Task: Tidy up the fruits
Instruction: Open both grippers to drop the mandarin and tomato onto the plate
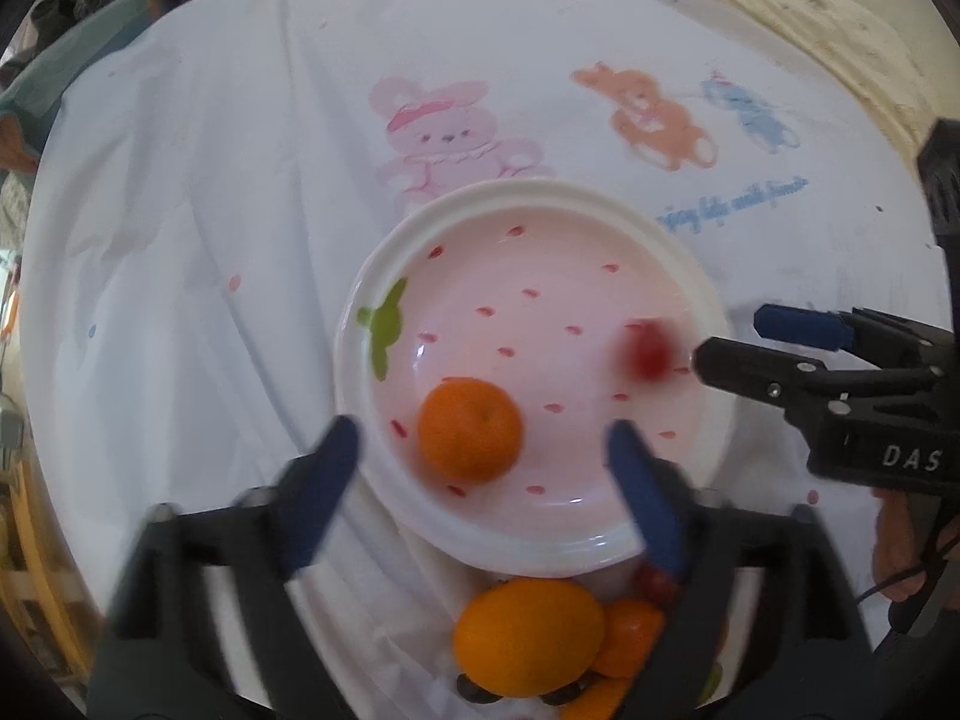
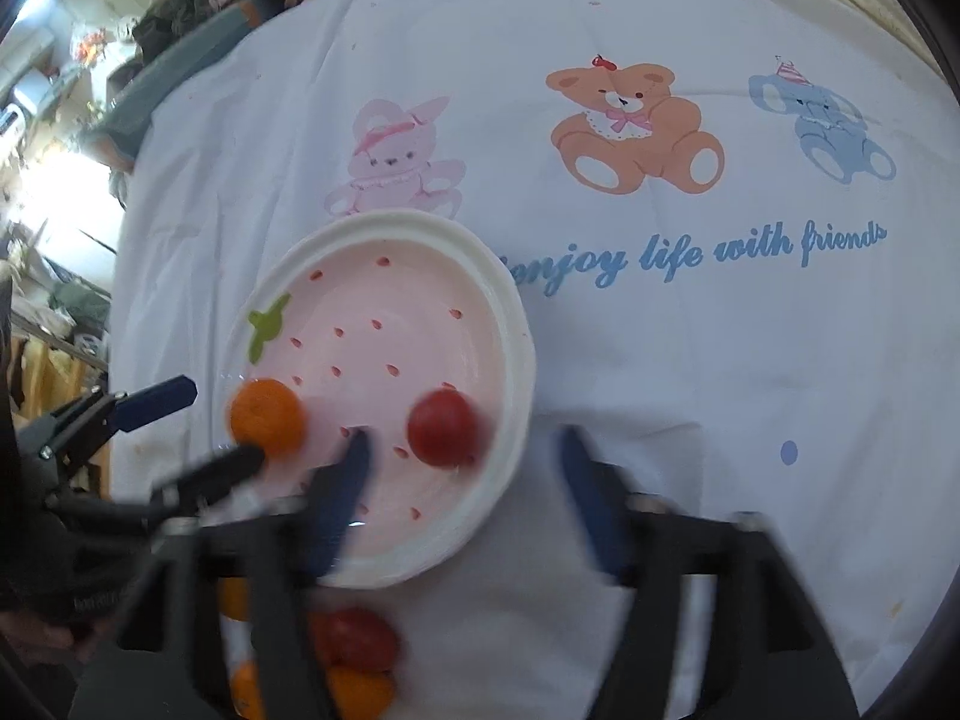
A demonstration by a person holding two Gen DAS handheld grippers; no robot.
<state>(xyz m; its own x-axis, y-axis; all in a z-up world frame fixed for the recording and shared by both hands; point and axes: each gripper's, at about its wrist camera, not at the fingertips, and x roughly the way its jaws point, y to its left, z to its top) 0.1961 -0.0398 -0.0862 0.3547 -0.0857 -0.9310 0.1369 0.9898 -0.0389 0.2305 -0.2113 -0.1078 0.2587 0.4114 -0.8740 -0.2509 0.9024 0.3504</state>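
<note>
On the white printed cloth covering the surface (image 2: 690, 360), I am working over a pink strawberry-pattern plate (image 1: 534, 192), proceeding left to right.

Left claw (image 1: 486, 462): I am holding it released, jaws spread wide, pointing steeply down. The small orange (image 1: 469, 429) is lying in the plate between the blue fingers (image 1: 327, 480), and no pad is pressing on it.

Right claw (image 2: 465, 474): I am holding it released as well. The red tomato (image 2: 444, 427) is resting in the plate near the right rim, between the spread fingers and free of both.

Handling judgement: I am treating the orange as light and firm, with a peel that gives slightly; take hold across its widest girth. I am treating the tomato as light, smooth, prone to rolling and easily crushed; take hold across the middle with a gentle squeeze.

View differences: the left wrist camera is showing a waiting group beneath the claw, off the plate's near edge: a large orange (image 1: 528, 636) with smaller orange and red pieces beside it. It is rendering the tomato as a blur. The right wrist camera is showing the tomato more clearly, the cloth's lettering, and more fruit (image 2: 354, 642) below the plate.
</note>
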